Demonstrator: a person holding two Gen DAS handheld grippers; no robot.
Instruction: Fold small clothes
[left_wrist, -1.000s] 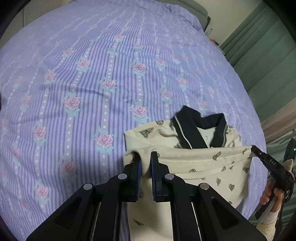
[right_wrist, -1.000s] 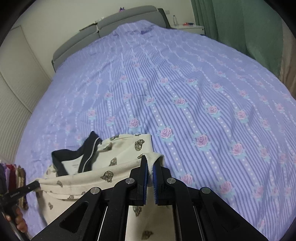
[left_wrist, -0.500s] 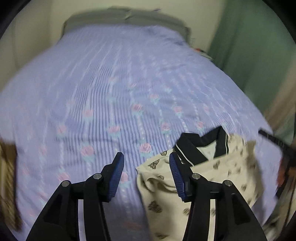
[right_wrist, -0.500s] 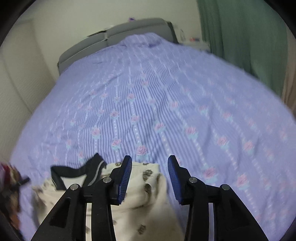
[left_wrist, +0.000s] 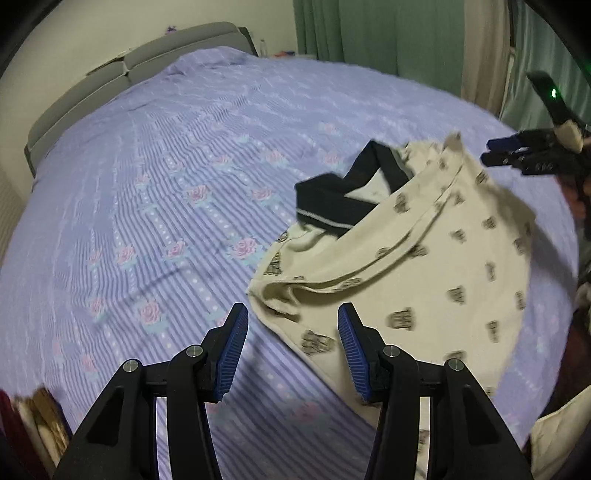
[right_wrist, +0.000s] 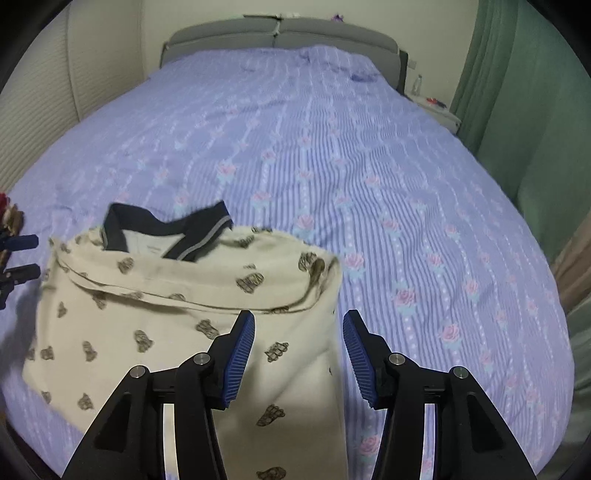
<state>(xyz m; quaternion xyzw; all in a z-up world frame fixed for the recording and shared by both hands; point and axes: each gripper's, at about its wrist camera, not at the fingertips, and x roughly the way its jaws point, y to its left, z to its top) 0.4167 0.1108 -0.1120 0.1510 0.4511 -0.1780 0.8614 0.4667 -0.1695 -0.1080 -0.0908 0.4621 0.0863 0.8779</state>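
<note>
A small cream shirt (left_wrist: 424, 266) with dark printed figures and a black collar (left_wrist: 340, 199) lies folded over on the purple bed. It also shows in the right wrist view (right_wrist: 177, 317). My left gripper (left_wrist: 291, 350) is open and empty, just above the shirt's near left corner. My right gripper (right_wrist: 299, 358) is open and empty over the shirt's right edge. The right gripper shows open in the left wrist view (left_wrist: 517, 155), beyond the shirt's far corner. The left gripper's blue tips (right_wrist: 18, 258) show at the left edge of the right wrist view.
The bed cover (right_wrist: 369, 166) is purple striped with pink roses and stretches far beyond the shirt. A grey headboard (right_wrist: 280, 33) stands at the back. Green curtains (right_wrist: 535, 110) hang on the right. Other clothes (left_wrist: 29, 424) lie at the bed's near left edge.
Both grippers have opened and let go of the shirt's folded edge. They have pulled back and lifted. The shirt now lies loose on the bed.
</note>
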